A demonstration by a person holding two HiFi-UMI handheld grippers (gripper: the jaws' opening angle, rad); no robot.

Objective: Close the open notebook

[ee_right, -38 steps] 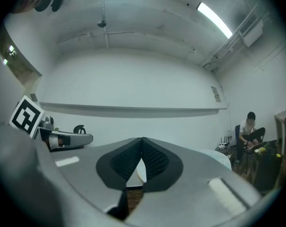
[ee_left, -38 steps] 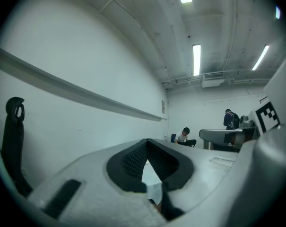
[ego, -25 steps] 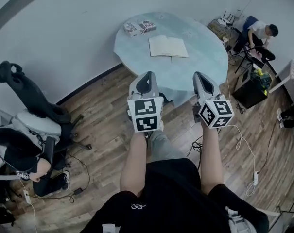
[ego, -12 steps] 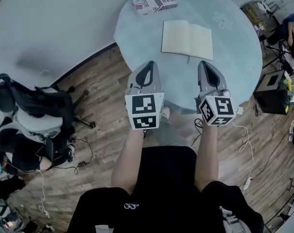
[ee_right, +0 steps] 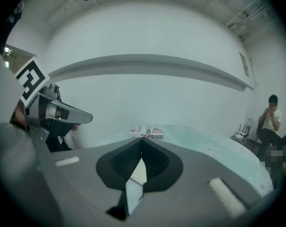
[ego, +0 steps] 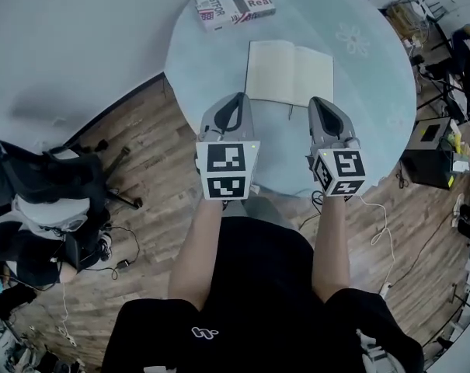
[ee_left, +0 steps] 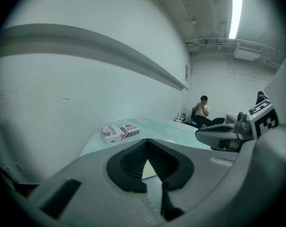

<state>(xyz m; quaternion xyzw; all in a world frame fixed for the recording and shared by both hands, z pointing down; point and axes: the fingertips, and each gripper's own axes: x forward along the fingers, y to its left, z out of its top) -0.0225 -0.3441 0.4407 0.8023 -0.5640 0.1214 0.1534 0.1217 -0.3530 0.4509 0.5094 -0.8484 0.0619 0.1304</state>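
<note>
Head view: open cream-paged notebook (ego: 289,72) lies flat on round pale-blue bench (ego: 367,138), at 12 o'clock just beyond both tools. Left tool (ego: 234,98) and right tool (ego: 322,100) are narrow, tips together, empty. Likely the approach step; next, slip a tip under one cover and fold it over.
</note>
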